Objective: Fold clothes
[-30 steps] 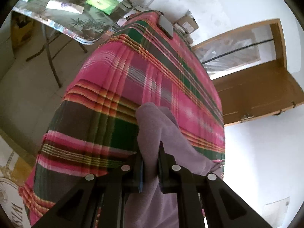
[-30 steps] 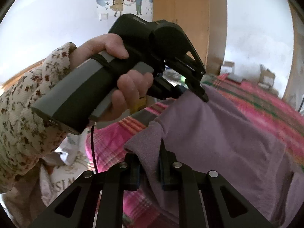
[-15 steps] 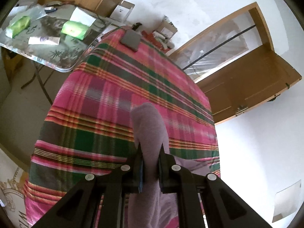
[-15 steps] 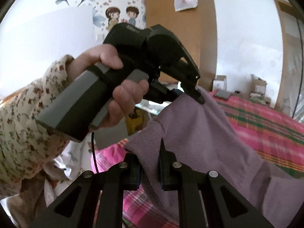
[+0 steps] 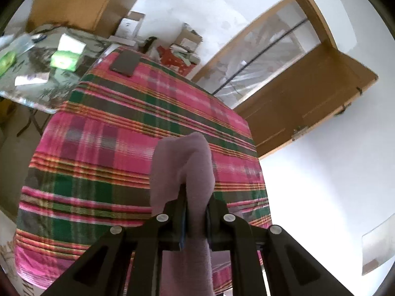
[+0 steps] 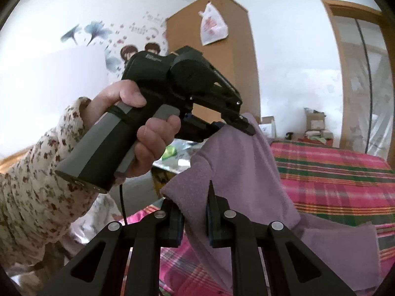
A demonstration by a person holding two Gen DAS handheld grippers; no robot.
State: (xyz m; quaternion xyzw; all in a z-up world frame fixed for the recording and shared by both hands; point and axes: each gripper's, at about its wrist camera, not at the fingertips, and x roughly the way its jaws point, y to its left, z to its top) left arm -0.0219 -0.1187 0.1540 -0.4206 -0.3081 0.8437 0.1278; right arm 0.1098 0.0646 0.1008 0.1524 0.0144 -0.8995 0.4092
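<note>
The left gripper's (image 5: 196, 212) fingers (image 5: 178, 209) pinch a bunched fold of the lilac garment (image 5: 182, 167), and the right gripper's (image 6: 195, 218) fingers (image 6: 214, 212) pinch another part of its upper edge. Between the two grips the cloth hangs in the air above the near edge of the bed (image 5: 111, 133); its lower end trails on the plaid cover at the near right corner in the right wrist view.

Each grip looks to hold only a small bite of thick, fleecy fabric. A quick shake or a hard pull apart could draw the cloth out of one pair of fingers, and the garment would drop in a heap. The trailing end could also drag and crease, so the fold would land crooked.

In the right wrist view, the person's left hand (image 6: 138, 133), in a floral sleeve (image 6: 37, 172), holds its gripper raised, pointing slightly downward toward the bed. The right gripper sits lower and nearer, pointing almost level across the bed.
</note>
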